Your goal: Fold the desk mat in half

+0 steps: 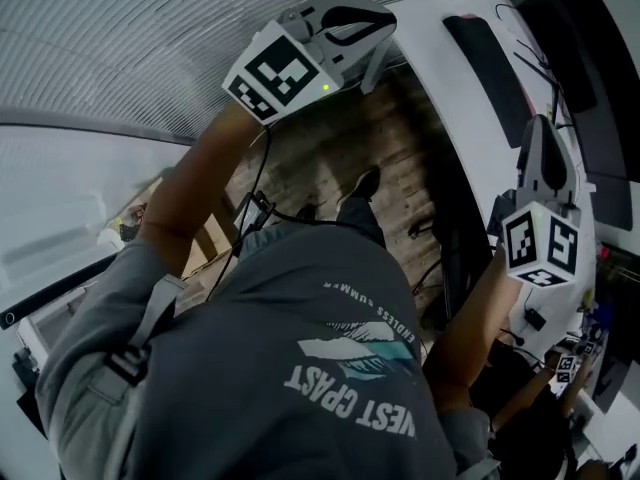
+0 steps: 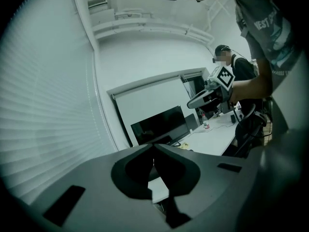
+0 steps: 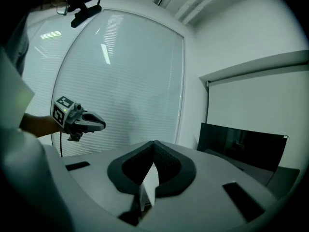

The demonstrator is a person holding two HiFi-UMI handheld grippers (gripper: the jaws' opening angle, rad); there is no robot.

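Both grippers are held up in the air, away from the desk. My left gripper point(image 1: 383, 30) is shut and empty, its marker cube toward me. In its own view the left gripper's point(image 2: 153, 146) jaws meet with nothing between them. My right gripper point(image 1: 541, 120) hovers over the white desk point(image 1: 455, 128), also shut and empty, and in its own view the right gripper's point(image 3: 154, 143) jaws are pressed together. Each gripper sees the other: the right gripper point(image 2: 208, 95) and the left gripper point(image 3: 81, 121). A dark flat strip point(image 1: 487, 65) lies on the desk; I cannot tell if it is the mat.
Window blinds point(image 3: 120, 81) fill one side of the room. A dark monitor point(image 2: 159, 124) stands on the desk against the wall, with a bottle point(image 2: 206, 125) and cables nearby. Another person point(image 2: 231, 64) stands at the desk's far end. Wooden floor point(image 1: 330, 158) lies below.
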